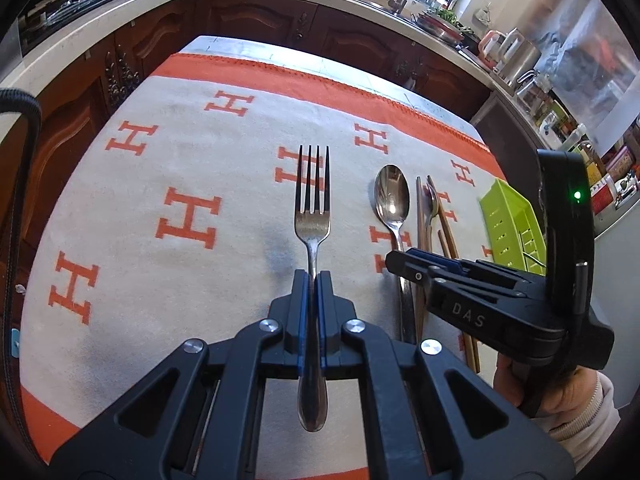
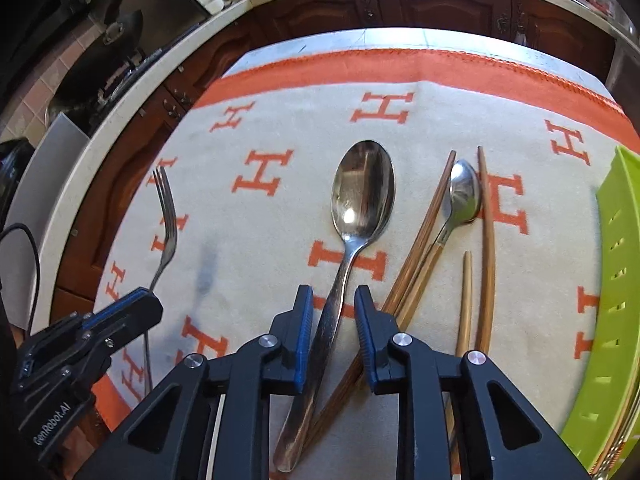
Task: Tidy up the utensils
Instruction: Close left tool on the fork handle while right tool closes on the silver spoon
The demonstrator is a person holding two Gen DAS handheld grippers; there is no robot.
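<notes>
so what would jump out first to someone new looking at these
The shiny steel fork clamped by its handle in the left gripper, tines pointing away over the cream cloth with orange H letters. Beside it, the large steel spoon lies on the cloth, its handle between the right gripper jaws, not yet pinched.

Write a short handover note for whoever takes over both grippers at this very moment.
Left gripper: shut on the steel fork, lifted off the H-patterned cloth.
Right gripper: fingers open astride the large steel spoon's handle, not gripping yet.
On the cloth: small wooden-handled spoon, wooden chopsticks.
Green slotted plastic tray: at the right edge; nothing seen in it.
Left: everything into the tray.
</notes>
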